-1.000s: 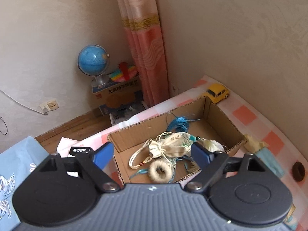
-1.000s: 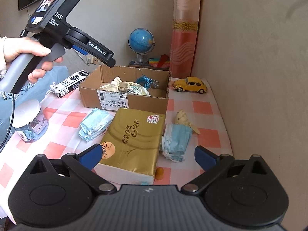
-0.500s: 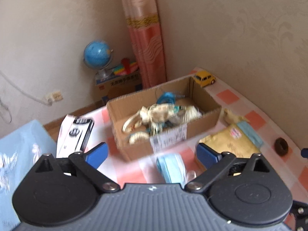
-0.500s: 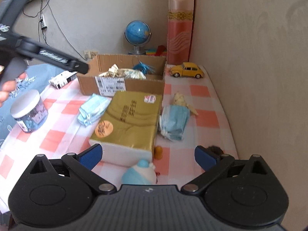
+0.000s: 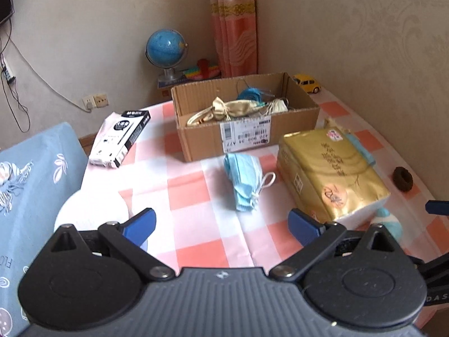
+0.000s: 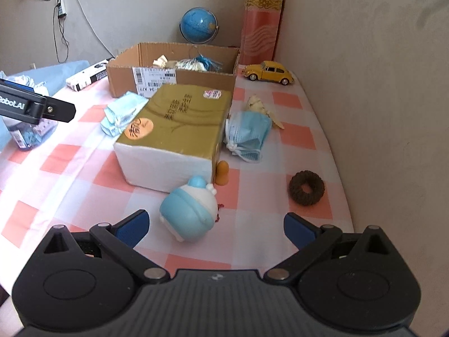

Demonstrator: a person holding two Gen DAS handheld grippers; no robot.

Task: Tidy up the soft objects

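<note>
Both the left tool [image 5: 221,226] and right tool [image 6: 214,226] hang released above the bench [image 6: 70,174], grasping nothing. The cardboard box [image 5: 247,137], its shipping label partly reading "420 808", seems the collecting place; a face mask [image 5: 242,181] lies just before it, near the gold tissue pack [image 6: 179,118].

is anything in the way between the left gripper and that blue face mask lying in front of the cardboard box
Nothing visible. The left gripper is open and empty, and only bare checked tablecloth lies between its fingers and the blue face mask. The gold tissue pack sits off to the mask's right, apart from it.
</note>
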